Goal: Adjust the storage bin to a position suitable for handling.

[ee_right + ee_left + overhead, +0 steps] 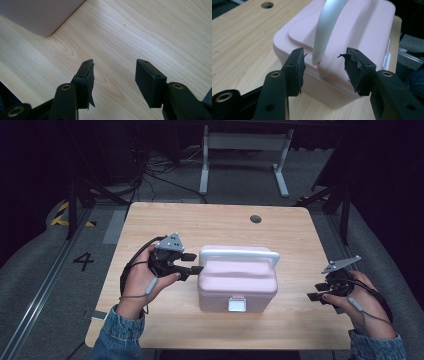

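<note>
box: pink lidded storage box (237, 285), white handle (240, 254) upright, white front latch (237, 304), mid wooden table (150, 220)
left gripper (196, 263): jaws apart, at box's left end by the handle base, contact unclear
right gripper (314, 291): jaws apart, holding nothing, over bare table right of box, well apart from it

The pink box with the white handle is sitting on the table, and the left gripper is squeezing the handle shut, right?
Not quite. The pink box is on the table, but the left gripper is open around the white handle, not squeezing it; the left gripper view shows this.
</note>
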`<state>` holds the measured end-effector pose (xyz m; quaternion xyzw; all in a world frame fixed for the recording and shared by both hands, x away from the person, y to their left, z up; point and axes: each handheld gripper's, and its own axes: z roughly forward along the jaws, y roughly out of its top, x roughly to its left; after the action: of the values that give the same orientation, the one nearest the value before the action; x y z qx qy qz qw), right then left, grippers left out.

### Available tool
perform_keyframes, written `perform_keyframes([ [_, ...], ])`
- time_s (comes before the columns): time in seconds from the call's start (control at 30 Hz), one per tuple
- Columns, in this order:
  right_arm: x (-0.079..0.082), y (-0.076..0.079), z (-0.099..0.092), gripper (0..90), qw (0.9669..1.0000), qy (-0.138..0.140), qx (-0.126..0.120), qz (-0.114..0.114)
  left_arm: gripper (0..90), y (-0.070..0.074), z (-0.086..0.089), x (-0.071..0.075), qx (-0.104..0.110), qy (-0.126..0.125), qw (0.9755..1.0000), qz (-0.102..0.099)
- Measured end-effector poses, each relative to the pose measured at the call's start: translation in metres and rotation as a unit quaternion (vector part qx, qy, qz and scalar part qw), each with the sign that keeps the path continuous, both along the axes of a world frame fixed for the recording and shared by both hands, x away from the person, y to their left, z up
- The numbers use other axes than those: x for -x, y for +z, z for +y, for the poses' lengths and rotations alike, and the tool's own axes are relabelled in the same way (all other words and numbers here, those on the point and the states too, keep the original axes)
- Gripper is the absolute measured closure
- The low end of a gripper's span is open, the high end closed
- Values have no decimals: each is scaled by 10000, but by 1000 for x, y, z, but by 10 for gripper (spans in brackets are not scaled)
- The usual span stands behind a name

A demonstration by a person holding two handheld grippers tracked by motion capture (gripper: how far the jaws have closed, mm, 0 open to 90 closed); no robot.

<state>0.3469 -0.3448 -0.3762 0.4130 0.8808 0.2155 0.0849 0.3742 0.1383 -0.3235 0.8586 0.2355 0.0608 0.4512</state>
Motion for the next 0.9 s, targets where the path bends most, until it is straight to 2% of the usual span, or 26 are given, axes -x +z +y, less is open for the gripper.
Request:
perform_keyframes([
  [0.1,1,0,0,496,10000,-1,-8,24,539,-2,-4,-1,233,-10,9997,55],
  [0.3,2,-1,-1,496,10000,-19,-9,27,535,-7,-10,-5,374,72,9993,61],
  [0.33,2,-2,-1,496,10000,-17,-5,29,535,-9,-12,-5,452,128,9989,47],
  [0.47,3,-3,-1,496,10000,-20,-22,56,554,-13,-17,-5,495,268,9984,-19],
  [0.53,3,-3,0,496,10000,-25,-25,56,580,-16,-19,-5,564,367,9976,-159],
  [0.7,3,-3,0,496,10000,-23,-17,51,642,-19,-23,-6,688,395,9967,-152],
  [0.9,2,-4,1,496,10000,-11,-9,68,682,-21,-26,-6,650,507,9964,-216],
])
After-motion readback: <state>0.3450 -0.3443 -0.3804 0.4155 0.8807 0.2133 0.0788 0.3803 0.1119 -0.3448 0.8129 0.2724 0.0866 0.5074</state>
